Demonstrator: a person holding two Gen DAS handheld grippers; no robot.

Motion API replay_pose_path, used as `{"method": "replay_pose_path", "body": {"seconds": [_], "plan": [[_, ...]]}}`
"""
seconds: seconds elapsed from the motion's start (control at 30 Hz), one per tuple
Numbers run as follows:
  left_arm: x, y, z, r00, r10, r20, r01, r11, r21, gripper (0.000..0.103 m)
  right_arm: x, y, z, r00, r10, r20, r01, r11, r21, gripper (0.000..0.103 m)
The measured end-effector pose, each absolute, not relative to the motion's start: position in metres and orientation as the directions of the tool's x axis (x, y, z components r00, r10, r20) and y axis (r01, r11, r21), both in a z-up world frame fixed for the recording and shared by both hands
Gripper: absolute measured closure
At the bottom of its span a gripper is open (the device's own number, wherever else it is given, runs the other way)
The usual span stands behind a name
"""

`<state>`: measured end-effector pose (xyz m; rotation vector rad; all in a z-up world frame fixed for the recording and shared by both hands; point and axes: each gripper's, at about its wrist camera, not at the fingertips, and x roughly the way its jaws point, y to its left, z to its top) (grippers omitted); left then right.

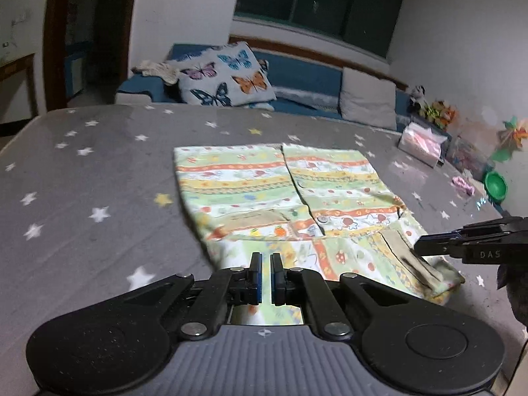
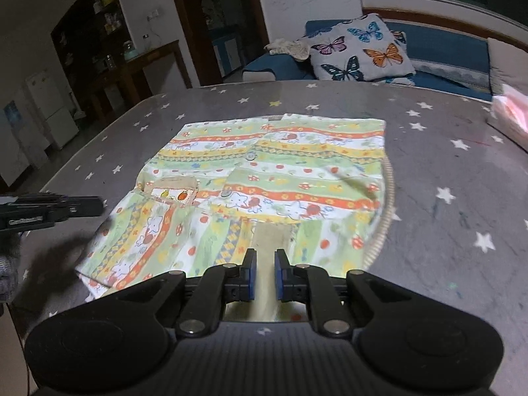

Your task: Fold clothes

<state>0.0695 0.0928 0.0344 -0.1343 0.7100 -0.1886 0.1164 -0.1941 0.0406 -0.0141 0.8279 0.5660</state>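
A child's shirt (image 1: pixel 280 191) (image 2: pixel 280 165) with green, orange and yellow printed stripes lies flat on the grey star-patterned cover (image 1: pixel 82 181) (image 2: pixel 445 231). Its near part is folded over and shows a beige trim. My left gripper (image 1: pixel 266 264) hovers at the shirt's near left edge, jaws a narrow gap apart with nothing between them. In the right wrist view the left gripper (image 2: pixel 95 206) sits just off the shirt's left side. My right gripper (image 2: pixel 265 260) is over the near edge by the beige strip, slightly open and empty. In the left wrist view the right gripper (image 1: pixel 419 247) reaches in beside the beige fold.
A butterfly pillow (image 1: pixel 227 76) (image 2: pixel 359 52) rests on a blue sofa (image 1: pixel 297 72) behind the surface. A tissue pack (image 1: pixel 420 145) (image 2: pixel 510 115), a green bowl (image 1: pixel 496 186) and small toys sit at the right edge. A dark cabinet (image 2: pixel 99 33) stands far left.
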Motion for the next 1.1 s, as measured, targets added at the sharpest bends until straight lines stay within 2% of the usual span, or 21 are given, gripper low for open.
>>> {"method": "replay_pose_path", "body": {"seconds": [0.3, 0.53, 0.6, 0.67, 0.83, 0.93, 1.03, 1.1], "plan": [[0.100, 0.098, 0.010, 0.731, -0.168, -0.662, 0.084, 0.984, -0.157, 0.097, 0.128, -0.185, 0.022, 0.521, 0.463, -0.717, -0.496, 0.848, 0.186, 0.092], [0.097, 0.103, 0.018, 0.757, -0.137, -0.639, 0.077, 0.990, -0.121, 0.094, 0.122, -0.183, 0.031, 0.542, 0.460, -0.704, -0.520, 0.841, 0.149, 0.091], [0.103, 0.103, 0.013, 0.743, -0.120, -0.659, 0.065, 0.992, -0.107, 0.094, 0.123, -0.182, 0.031, 0.542, 0.463, -0.701, -0.527, 0.837, 0.146, 0.081], [0.102, 0.102, 0.012, 0.739, -0.113, -0.664, 0.069, 0.993, -0.092, 0.092, 0.123, -0.181, 0.028, 0.538, 0.454, -0.711, -0.525, 0.840, 0.139, 0.080], [0.079, 0.094, 0.023, 0.760, -0.114, -0.640, 0.128, 0.991, -0.025, 0.059, 0.108, -0.186, 0.035, 0.543, 0.460, -0.702, -0.548, 0.828, 0.119, 0.079], [0.054, 0.081, 0.031, 0.777, -0.122, -0.618, 0.203, 0.977, 0.062, 0.049, 0.095, -0.188, 0.040, 0.536, 0.461, -0.707, -0.584, 0.807, 0.084, 0.077], [0.027, 0.066, 0.033, 0.789, -0.133, -0.599, 0.280, 0.947, 0.158, 0.046, 0.084, -0.190, 0.035, 0.527, 0.443, -0.726, -0.605, 0.795, 0.045, 0.076], [0.009, 0.053, 0.031, 0.797, -0.143, -0.587, 0.334, 0.914, 0.231, 0.041, 0.079, -0.191, 0.032, 0.528, 0.432, -0.731, -0.611, 0.791, 0.026, 0.066]]}}
